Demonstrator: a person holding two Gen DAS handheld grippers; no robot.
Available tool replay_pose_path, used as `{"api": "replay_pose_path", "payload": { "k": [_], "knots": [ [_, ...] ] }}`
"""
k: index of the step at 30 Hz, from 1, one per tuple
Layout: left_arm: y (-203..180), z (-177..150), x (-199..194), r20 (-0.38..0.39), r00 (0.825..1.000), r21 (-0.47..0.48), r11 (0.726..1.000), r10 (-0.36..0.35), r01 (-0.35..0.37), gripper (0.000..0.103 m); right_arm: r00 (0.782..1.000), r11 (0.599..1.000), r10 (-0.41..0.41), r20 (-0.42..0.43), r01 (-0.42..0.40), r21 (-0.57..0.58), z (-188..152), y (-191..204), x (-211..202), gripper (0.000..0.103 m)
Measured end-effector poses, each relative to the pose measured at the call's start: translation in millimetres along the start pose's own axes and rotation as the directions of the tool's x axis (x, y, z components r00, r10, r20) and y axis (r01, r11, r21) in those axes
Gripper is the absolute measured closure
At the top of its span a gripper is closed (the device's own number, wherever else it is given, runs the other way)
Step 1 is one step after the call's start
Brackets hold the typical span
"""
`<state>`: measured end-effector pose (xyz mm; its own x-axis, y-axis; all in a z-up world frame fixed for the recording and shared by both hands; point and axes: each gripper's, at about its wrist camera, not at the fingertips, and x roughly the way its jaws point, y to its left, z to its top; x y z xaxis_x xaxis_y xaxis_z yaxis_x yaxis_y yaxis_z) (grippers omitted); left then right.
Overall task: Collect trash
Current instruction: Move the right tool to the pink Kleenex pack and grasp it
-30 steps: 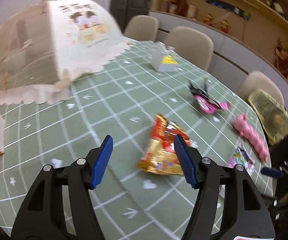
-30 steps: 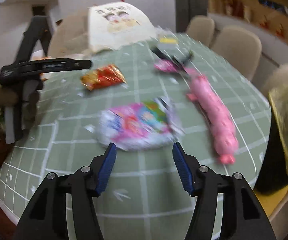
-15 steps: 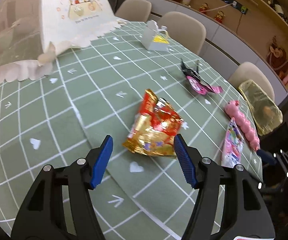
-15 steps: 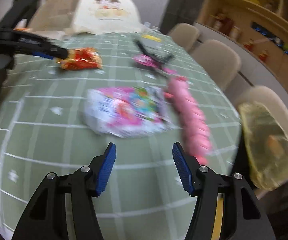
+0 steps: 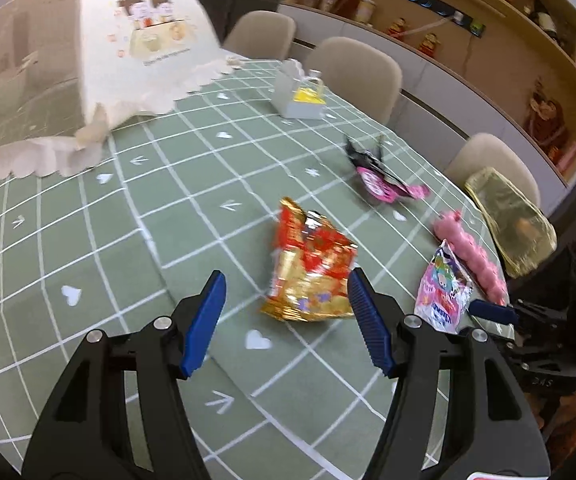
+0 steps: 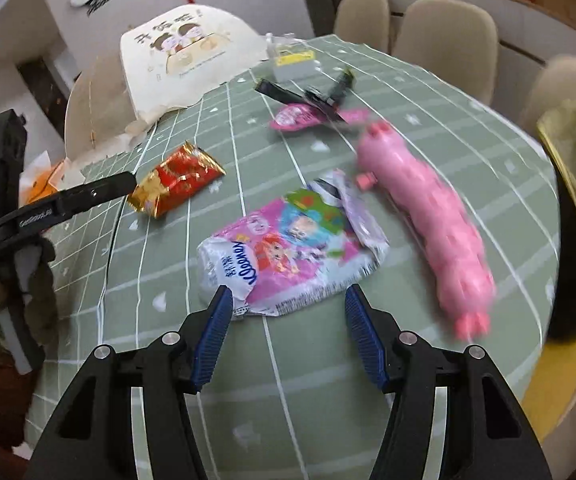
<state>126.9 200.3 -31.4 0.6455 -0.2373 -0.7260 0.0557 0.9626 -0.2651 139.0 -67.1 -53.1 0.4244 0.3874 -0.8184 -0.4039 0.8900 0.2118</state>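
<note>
A crumpled red and gold snack wrapper (image 5: 312, 272) lies on the green checked tablecloth, just ahead of my open left gripper (image 5: 285, 320), close to the right finger. It also shows in the right wrist view (image 6: 177, 178), next to the left gripper's finger (image 6: 87, 196). A pink cartoon snack bag (image 6: 288, 248) lies just ahead of my open right gripper (image 6: 288, 332); it also shows in the left wrist view (image 5: 442, 290). A black and pink wrapper (image 6: 312, 110) lies farther back.
A long pink toy (image 6: 424, 216) lies right of the pink bag. A small grey box (image 5: 300, 96) and a large cream food cover (image 5: 87, 48) stand at the far side. A gold bag (image 5: 512, 220) hangs past the table's right edge. Beige chairs (image 5: 360, 72) ring the table.
Both grippers have closed in on their wrappers. The red wrapper now sits nearer the left fingers. The pink bag now lies between the right fingers' line of sight, closer than before.
</note>
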Motion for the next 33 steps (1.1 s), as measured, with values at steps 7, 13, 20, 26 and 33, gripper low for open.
{"api": "replay_pose_path", "payload": {
  "k": [7, 13, 20, 26, 33],
  "knots": [
    [12.9, 0.6, 1.1, 0.002, 1.0, -0.044, 0.999, 0.03, -0.03, 0.043, 0.994, 0.994, -0.106, -0.011, 0.106, -0.033, 41.7, 9.5, 29.4, 0.047],
    [9.4, -2.9, 4.6, -0.009, 0.999, -0.031, 0.999, 0.033, -0.034, 0.043, 0.986, 0.98, -0.164, 0.006, 0.164, -0.112, 54.4, 18.8, 45.6, 0.047],
    [6.8, -3.2, 0.2, 0.013, 0.999, -0.015, 0.999, 0.051, -0.051, 0.043, 0.995, 0.993, -0.085, 0.06, 0.089, -0.078, 71.0, 23.7, 31.0, 0.047],
    [3.6, -4.2, 3.4, 0.008, 0.999, 0.0, 0.999, 0.047, -0.047, 0.043, 0.995, 0.987, -0.034, 0.094, 0.048, -0.154, 86.6, 18.8, 35.8, 0.047],
    [3.9, -3.1, 0.2, 0.02, 0.999, -0.004, 0.999, 0.038, -0.038, 0.043, 0.997, 0.972, -0.072, 0.026, 0.076, -0.22, 81.8, 13.5, 57.8, 0.067]
  ]
}}
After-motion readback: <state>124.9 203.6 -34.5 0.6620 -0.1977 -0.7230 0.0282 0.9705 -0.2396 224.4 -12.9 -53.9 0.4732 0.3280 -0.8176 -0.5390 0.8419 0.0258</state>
